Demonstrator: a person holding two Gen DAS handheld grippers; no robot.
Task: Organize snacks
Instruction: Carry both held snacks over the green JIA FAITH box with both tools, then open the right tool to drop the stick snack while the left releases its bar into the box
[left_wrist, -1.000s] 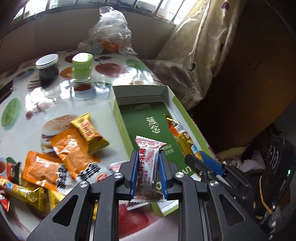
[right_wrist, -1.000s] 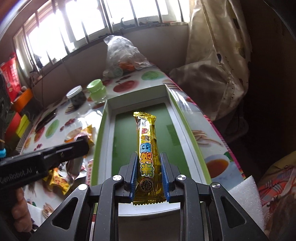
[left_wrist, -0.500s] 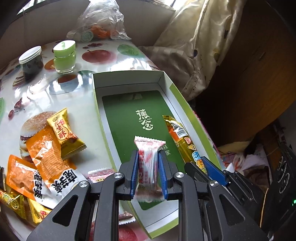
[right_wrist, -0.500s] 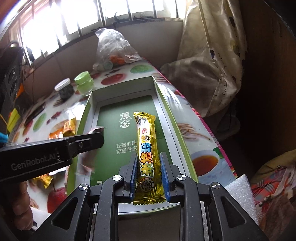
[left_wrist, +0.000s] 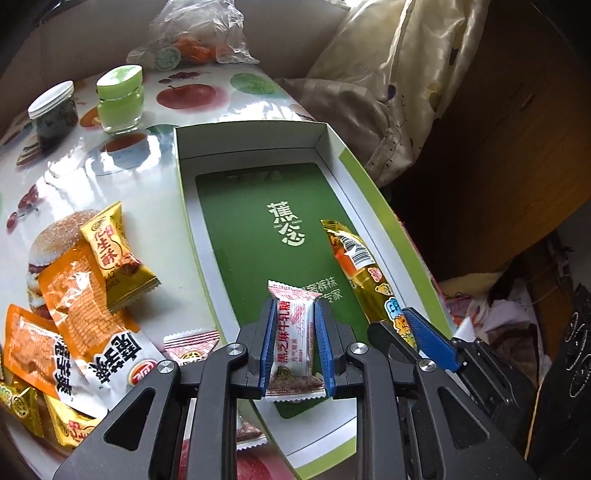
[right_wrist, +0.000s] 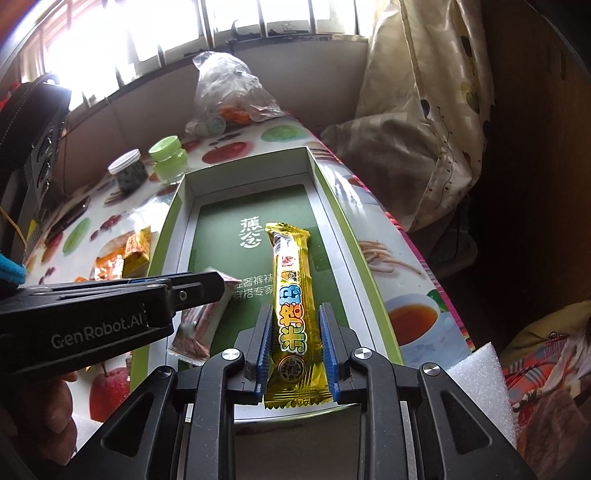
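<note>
You are at the placing step: your left claw (left_wrist: 294, 338) grips the white nougat candy (left_wrist: 293, 341) and your right claw (right_wrist: 295, 345) grips the long golden rice bar (right_wrist: 295, 306), both over the green box (left_wrist: 255, 236), so next lower and release them.

box (left_wrist: 334, 147) 1 — jars (left_wrist: 120, 98) 2 — plastic bag (left_wrist: 192, 33) 1 — long yellow bar (right_wrist: 295, 291) 1 — tools (left_wrist: 295, 317) 2

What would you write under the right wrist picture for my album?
Right gripper holds a long golden snack bar over the green box, beside the left gripper with its pink-and-white candy.
</note>
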